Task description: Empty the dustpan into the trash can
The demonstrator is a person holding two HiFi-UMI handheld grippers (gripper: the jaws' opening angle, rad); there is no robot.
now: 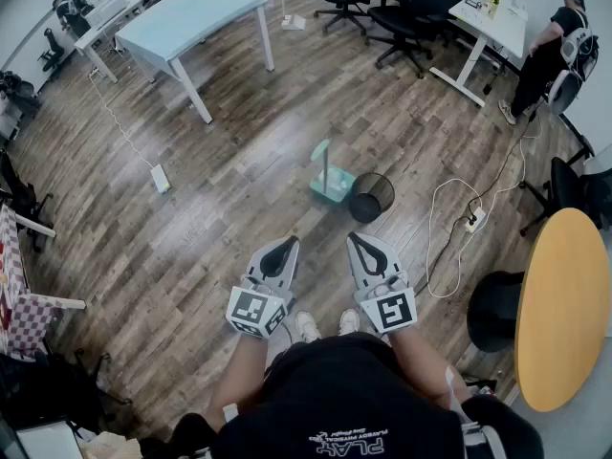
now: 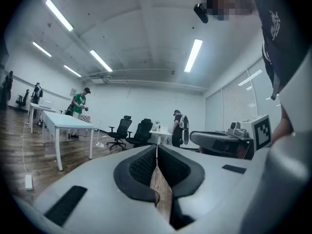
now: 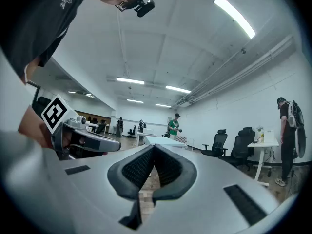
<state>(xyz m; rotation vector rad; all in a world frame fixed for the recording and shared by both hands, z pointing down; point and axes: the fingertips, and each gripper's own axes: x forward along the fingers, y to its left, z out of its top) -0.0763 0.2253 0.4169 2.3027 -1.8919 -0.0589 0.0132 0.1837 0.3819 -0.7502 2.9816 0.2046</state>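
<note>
A teal dustpan (image 1: 331,182) with an upright handle stands on the wood floor ahead of me in the head view. A black mesh trash can (image 1: 371,196) stands right beside it. Both are a step beyond my grippers. My left gripper (image 1: 286,246) and right gripper (image 1: 355,240) are held level side by side above my shoes, and both point toward the can. In the left gripper view the dark pads of the left gripper (image 2: 157,149) meet with nothing between them. In the right gripper view the pads of the right gripper (image 3: 154,148) also meet on nothing.
A light blue table (image 1: 196,15) stands far left, with a white power strip (image 1: 160,178) and its cable on the floor. Black office chairs (image 1: 402,3) and a white desk (image 1: 497,22) are at the back. A person (image 1: 555,51) stands far right. A round wooden table (image 1: 564,304) and a floor cable (image 1: 449,228) are on the right.
</note>
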